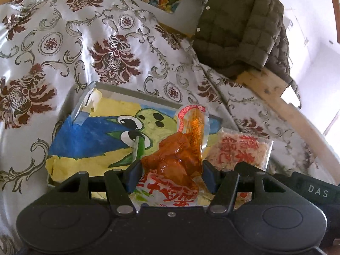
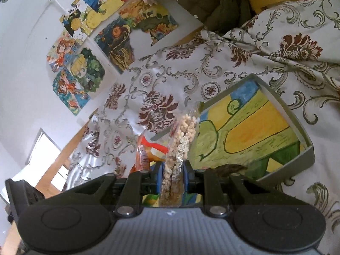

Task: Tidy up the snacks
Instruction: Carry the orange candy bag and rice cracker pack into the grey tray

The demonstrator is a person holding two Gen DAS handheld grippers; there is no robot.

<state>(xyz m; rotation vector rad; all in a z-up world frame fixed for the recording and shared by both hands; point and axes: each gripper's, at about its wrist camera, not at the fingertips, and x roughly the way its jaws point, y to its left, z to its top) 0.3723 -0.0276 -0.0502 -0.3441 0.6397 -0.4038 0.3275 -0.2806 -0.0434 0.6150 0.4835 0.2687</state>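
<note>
Left hand-held gripper [image 1: 170, 171] is clamped on an orange pouch [image 1: 177, 155] (clear plastic, red print, something amber-brown inside), fingers pinching it from both sides. The pouch hangs over the near part of the tray [image 1: 102, 89], a shallow grey one lined with a painted drawing of a green cartoon creature. Right hand-held gripper [image 2: 173, 175] is closed on a rice bar [image 2: 180, 140], a clear packet of puffed grains held edge-on, sitting over the tray's [image 2: 306, 148] left edge in that view. From the left camera the same rice bar [image 1: 242, 148] shows just off the tray's right side, next to the pouch. The tray rests on a floral cloth [image 1: 85, 42], white with maroon flowers and grey scrolls. Beyond the tray, an olive quilted jacket [image 1: 238, 27] is draped over a wooden rail [image 1: 265, 82].
</note>
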